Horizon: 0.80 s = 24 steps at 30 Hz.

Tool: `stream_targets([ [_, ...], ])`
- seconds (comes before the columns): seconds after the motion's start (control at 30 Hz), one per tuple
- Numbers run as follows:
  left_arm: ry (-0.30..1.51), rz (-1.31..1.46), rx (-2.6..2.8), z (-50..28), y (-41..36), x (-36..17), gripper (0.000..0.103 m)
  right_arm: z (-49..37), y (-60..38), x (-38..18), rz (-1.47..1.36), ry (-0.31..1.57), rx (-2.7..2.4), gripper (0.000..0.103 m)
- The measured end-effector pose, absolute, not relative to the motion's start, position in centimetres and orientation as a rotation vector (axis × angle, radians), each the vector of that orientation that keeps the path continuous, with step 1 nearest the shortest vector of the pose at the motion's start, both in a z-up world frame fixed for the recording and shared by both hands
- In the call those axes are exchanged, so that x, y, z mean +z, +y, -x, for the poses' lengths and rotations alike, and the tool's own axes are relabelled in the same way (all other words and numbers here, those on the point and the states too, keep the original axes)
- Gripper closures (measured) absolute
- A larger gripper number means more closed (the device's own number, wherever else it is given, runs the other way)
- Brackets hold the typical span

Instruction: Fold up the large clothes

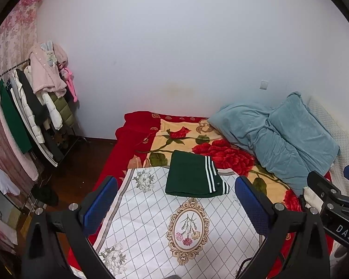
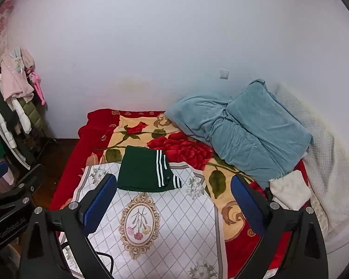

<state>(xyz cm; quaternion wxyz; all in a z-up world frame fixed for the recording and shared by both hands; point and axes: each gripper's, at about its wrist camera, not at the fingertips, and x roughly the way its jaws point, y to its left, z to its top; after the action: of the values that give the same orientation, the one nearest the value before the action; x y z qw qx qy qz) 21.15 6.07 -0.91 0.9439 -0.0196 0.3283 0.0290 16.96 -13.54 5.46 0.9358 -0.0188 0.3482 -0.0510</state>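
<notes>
**A:** So where are we at? The green garment (image 1: 193,176) looks like a tidy folded rectangle already, sitting on the far end of the white patterned cloth (image 1: 151,220), half over onto the red floral blanket (image 1: 174,134).

**B:** Yep. Both our grippers hang back from it, well apart, nothing in either. Left gripper (image 1: 176,207) has its jaws spread wide, right gripper (image 2: 174,204) same.

**A:** Which way does it lie from us?

**B:** Straight ahead, up the bed. From the left view it's dead centre between the fingers; from the right view it's a bit left of centre. Its long axis seems to run away from us, white stripes on the right edge. We'd guess the left is marginally nearer, but honestly it's close.
</notes>
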Motion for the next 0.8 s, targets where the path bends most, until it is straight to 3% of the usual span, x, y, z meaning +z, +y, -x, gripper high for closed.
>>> stream_targets([
  [0.8, 0.678, 0.047, 0.068, -21.0, 6.6, -1.2, 0.0, -17.5, -12.9, 4.4, 0.045, 0.721, -0.081, 0.003],
])
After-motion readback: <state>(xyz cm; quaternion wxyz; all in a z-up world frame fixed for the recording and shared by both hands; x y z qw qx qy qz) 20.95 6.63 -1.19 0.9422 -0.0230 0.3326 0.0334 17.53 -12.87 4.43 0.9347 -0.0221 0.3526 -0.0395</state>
